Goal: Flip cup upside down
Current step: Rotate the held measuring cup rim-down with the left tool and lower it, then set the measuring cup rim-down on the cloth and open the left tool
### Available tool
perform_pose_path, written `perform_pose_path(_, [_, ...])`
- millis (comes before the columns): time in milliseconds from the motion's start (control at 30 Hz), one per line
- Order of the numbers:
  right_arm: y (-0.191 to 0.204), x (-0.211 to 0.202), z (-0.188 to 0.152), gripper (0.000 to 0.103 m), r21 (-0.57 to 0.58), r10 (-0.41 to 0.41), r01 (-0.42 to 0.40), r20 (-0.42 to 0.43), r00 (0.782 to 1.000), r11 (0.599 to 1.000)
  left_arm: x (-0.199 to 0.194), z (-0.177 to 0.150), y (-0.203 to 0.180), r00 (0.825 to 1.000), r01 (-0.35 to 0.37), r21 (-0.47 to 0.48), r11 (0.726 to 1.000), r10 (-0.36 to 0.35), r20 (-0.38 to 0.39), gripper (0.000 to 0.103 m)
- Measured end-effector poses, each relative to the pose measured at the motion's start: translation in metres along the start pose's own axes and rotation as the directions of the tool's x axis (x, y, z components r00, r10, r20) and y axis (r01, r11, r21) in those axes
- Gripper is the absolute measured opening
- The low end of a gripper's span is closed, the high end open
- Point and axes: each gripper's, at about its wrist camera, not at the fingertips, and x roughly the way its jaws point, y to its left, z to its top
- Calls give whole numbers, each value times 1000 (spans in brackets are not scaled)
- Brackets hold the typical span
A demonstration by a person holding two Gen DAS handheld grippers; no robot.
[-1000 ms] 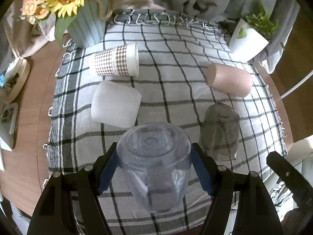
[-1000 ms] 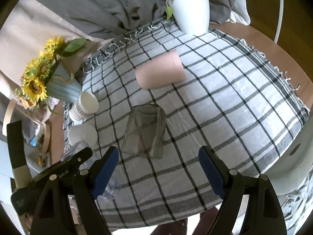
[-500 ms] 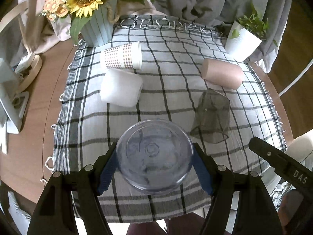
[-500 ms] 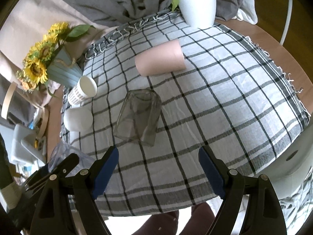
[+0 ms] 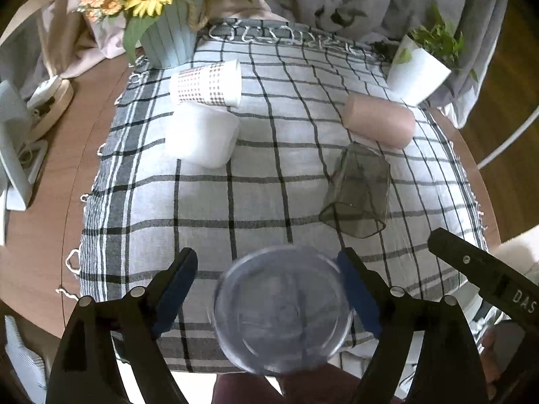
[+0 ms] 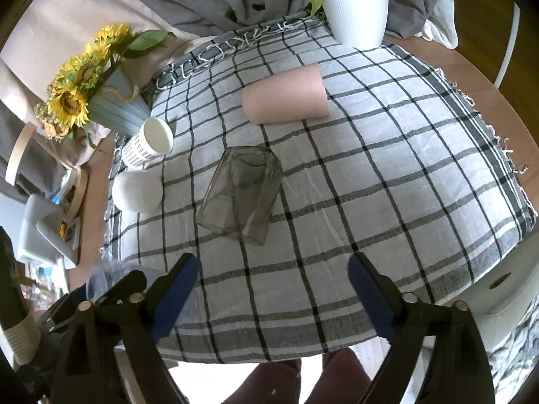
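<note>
A clear plastic cup [image 5: 281,309] sits bottom-up between the fingers of my left gripper [image 5: 269,289], near the table's front edge. The jaws have spread: the left finger [image 5: 175,289] stands clear of the cup, the right finger [image 5: 357,293] is close beside it. The cup is blurred. In the right wrist view only a faint part of it [image 6: 101,269] shows at the lower left, behind the left gripper. My right gripper [image 6: 273,289] is open and empty above the cloth's front edge.
On the checked cloth [image 5: 269,185] lie a smoky glass [image 5: 357,195], a pink cup [image 5: 380,123], a white cup [image 5: 202,139] and a patterned paper cup [image 5: 207,82], all on their sides. A sunflower vase [image 5: 168,37] and a white plant pot [image 5: 417,70] stand at the back.
The left gripper has opened and let go of the clear cup, which now sits lower and to the right between the fingers. The left gripper drew back and up. The right gripper barely moved.
</note>
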Motion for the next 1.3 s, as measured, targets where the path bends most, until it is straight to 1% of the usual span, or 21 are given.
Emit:
perform_pose_path(100, [-3,-4,2,93,-16,4,-4,11,1000,1000,-5,-3,-3,1000,-6,-22,1000,7,24,90])
perform_pose_path(267, [-7,-12,6,93,-60,16,-15,15,1000,998,-21,-11,-9,996,-42,-60,997,47,77,91])
perform_pose_path(333, [-6,-18,7,93,-83,19,-17,22,1000,996,-31,-15,-11,993,-55,-77,996,62,103,95])
perform_pose_path(400, [-5,-26,6,93,-108,21,-17,40,999,994,-41,-20,-12,988,-73,-86,994,83,129,96])
perform_pose_path(433, [-4,-31,5,93,-122,20,-14,52,998,992,-46,-23,-13,985,-85,-89,992,96,140,99])
perform_pose_path(567, [1,-56,-4,93,-160,13,8,132,991,987,-71,-38,-14,969,-132,-94,987,148,197,102])
perform_pose_path(633, [3,-71,-12,93,-172,13,18,176,984,985,-84,-46,-14,961,-149,-99,984,168,219,102])
perform_pose_path(767, [6,-98,-29,93,-188,26,20,236,971,982,-112,-64,-15,947,-151,-100,984,173,272,102])
perform_pose_path(833, [6,-115,-43,93,-190,36,17,273,961,982,-127,-74,-17,938,-156,-92,983,177,297,102])
perform_pose_path(867, [6,-127,-52,93,-188,40,18,301,953,982,-136,-79,-19,933,-161,-84,983,180,311,102])
perform_pose_path(933, [6,-144,-67,93,-178,30,33,342,939,984,-153,-89,-21,922,-171,-71,983,185,340,102])
perform_pose_path(1000, [6,-159,-79,93,-172,28,39,369,929,984,-165,-99,-23,910,-177,-66,982,189,369,103])
perform_pose_path(1067, [6,-174,-93,93,-171,28,43,395,918,984,-178,-110,-26,901,-182,-59,982,191,389,103])
perform_pose_path(1233, [6,-201,-123,93,-168,19,63,445,895,984,-198,-134,-31,900,-173,-29,985,170,402,103])
perform_pose_path(1300, [6,-209,-133,94,-181,24,66,455,890,981,-205,-144,-33,895,-177,-28,984,173,411,103])
